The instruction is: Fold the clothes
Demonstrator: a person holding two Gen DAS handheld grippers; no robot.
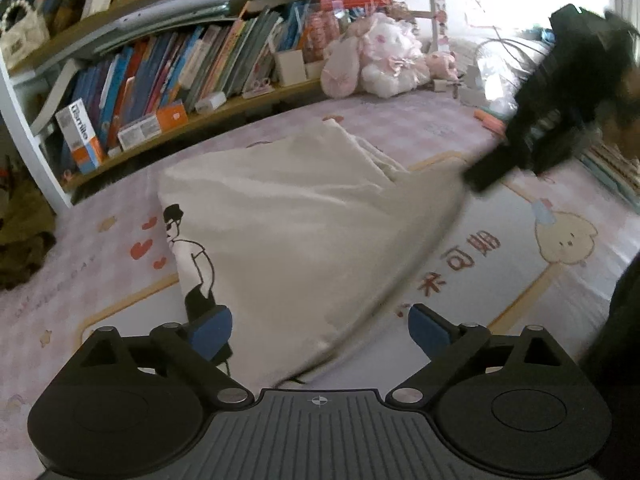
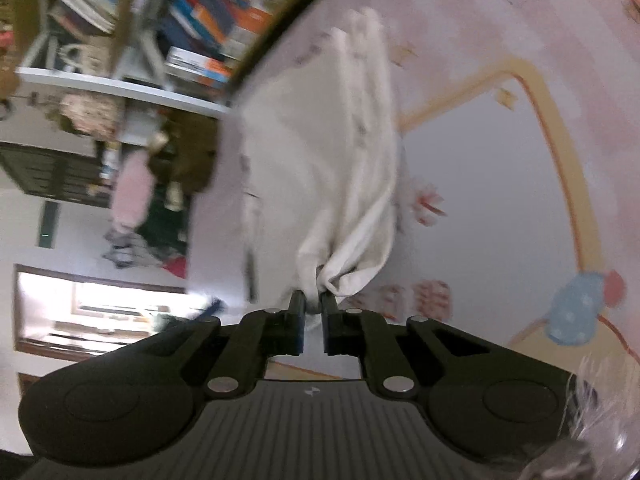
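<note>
A cream T-shirt with a black cartoon figure printed near its left edge lies on a pink printed mat. My left gripper hovers low over the shirt's near end, open, with its blue pads wide apart and nothing between them. The right gripper shows as a blurred black shape at the shirt's right corner, lifting that edge. In the right wrist view my right gripper is shut on a bunched fold of the cream shirt, which hangs stretched away from the fingers.
A low wooden bookshelf packed with books runs along the mat's far side. Pink and white plush toys sit at its right end. A dark olive garment lies at the far left. Cables and small items lie at the back right.
</note>
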